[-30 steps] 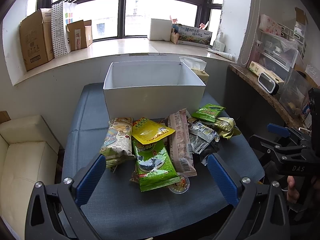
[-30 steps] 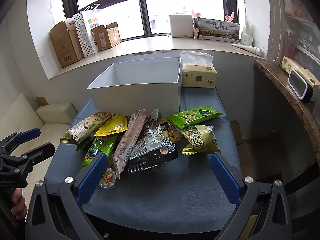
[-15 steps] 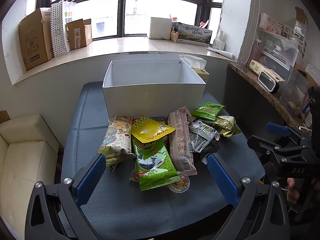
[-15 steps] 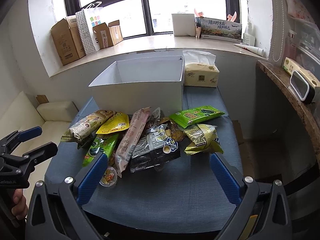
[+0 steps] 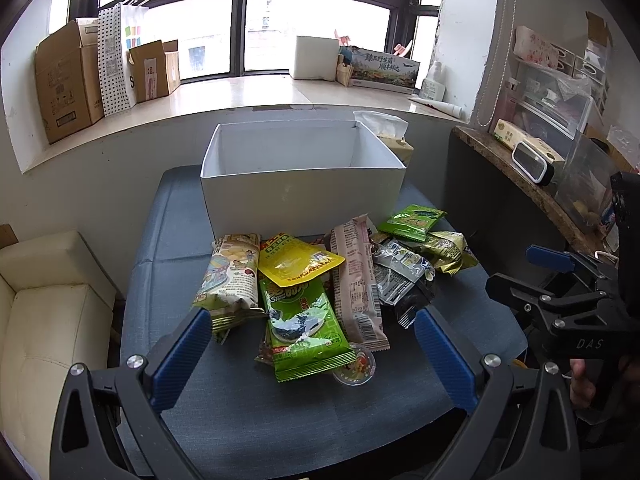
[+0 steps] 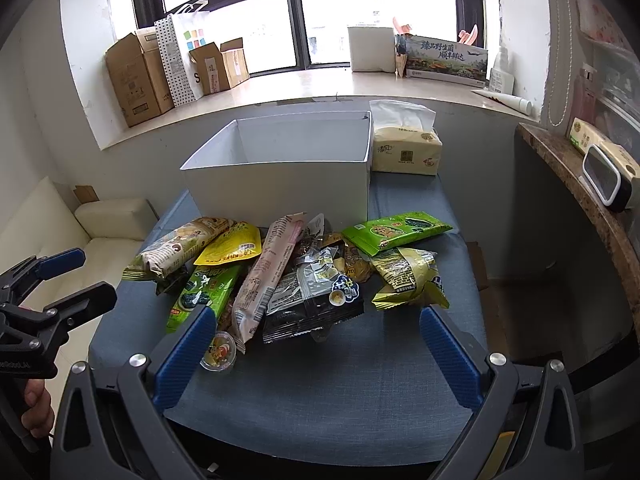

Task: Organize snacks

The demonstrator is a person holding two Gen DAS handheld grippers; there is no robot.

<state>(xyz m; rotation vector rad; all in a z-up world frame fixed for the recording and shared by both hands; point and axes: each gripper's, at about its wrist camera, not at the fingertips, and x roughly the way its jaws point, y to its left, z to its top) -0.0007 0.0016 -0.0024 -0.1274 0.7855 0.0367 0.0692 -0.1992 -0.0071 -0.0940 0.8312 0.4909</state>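
Observation:
A pile of snack packets lies on the blue table [image 5: 248,408] in front of an empty white box [image 5: 300,192]: a yellow pouch [image 5: 296,260], a green seaweed pack [image 5: 304,324], a long pink packet [image 5: 356,280], a black and silver bag [image 6: 316,300], a green packet [image 6: 396,230] and a small jelly cup [image 5: 354,368]. My left gripper [image 5: 312,356] is open and empty, low over the table's near edge before the pile. My right gripper [image 6: 316,356] is open and empty, also near the front edge. The box [image 6: 280,188] shows in both views.
A tissue pack [image 6: 406,148] stands right of the box. A cream sofa [image 5: 44,308] is left of the table. A stone shelf [image 5: 520,164] with a white clock is on the right. Cardboard boxes [image 5: 68,80] stand on the windowsill.
Both grippers have drifted slightly forward and lower toward the pile. Both stay open. No snack has moved.

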